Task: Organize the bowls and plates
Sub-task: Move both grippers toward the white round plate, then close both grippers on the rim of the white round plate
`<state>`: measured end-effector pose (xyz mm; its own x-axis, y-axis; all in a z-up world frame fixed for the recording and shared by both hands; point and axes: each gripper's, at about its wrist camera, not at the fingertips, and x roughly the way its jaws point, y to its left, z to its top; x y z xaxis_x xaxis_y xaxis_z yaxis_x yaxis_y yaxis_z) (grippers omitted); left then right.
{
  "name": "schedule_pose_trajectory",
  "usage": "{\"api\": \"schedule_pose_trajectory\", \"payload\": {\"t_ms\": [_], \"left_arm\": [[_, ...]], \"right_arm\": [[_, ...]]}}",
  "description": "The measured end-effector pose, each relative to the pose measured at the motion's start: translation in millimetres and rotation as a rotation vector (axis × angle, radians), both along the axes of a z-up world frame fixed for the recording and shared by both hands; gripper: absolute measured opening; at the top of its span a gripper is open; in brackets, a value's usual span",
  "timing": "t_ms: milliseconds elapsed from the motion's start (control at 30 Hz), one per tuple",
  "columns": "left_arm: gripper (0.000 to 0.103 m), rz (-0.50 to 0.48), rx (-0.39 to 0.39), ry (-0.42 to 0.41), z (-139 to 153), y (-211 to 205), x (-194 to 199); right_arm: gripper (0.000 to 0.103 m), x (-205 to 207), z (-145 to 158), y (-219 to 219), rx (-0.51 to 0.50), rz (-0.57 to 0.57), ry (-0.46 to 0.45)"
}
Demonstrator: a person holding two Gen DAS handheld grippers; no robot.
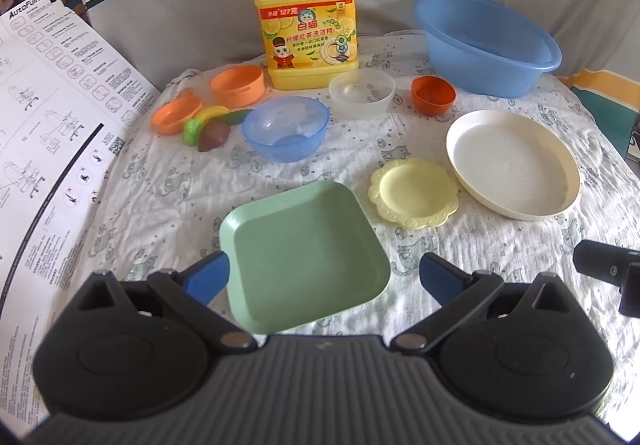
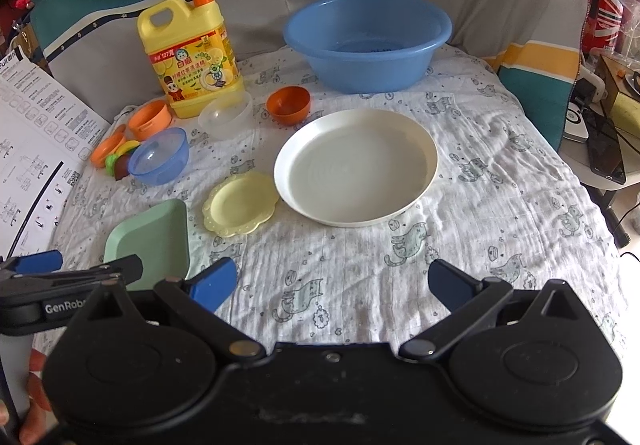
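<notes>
My left gripper (image 1: 323, 272): fingers spread wide, straddling the square pale-green plastic plate (image 1: 304, 255), empty. My right gripper (image 2: 332, 279): released, holding nothing; round white plate (image 2: 355, 173) at twelve o'clock, empty.

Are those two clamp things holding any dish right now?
No. The left gripper is open astride the green square plate, not clamping it; the right gripper is open over bare cloth.

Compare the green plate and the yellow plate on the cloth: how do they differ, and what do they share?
The green plate is square with plain, smooth edges; the yellow plate is round with a scalloped, patterned rim. The green plate looks larger and deeper-walled than the yellow plate. The green plate lies between the open left gripper's fingers; the yellow plate lies farther off. Both rest upright and empty.
</notes>
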<state>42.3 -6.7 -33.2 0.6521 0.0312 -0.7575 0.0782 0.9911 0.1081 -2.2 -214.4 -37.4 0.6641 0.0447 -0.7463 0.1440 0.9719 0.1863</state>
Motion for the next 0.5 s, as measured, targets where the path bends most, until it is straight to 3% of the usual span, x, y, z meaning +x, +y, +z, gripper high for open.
{"api": "schedule_pose_trajectory", "payload": {"t_ms": [133, 300, 500], "left_arm": [[0.103, -0.012, -0.008, -0.003, -2.6, -6.5, 13.8], [0.103, -0.045, -0.025, -0.028, -4.4, -22.0, 38.2], [0.103, -0.131, -0.065, -0.019, -13.2, -49.7, 74.2]], "right_arm": [[0.103, 8.3, -3.0, -6.5, -0.001, -0.007, -0.005], [0.103, 24.1, -6.3, -28.4, 0.025, -0.005, -0.075], [0.103, 56.8, -17.3, -59.3, -0.021, -0.002, -0.102]]}}
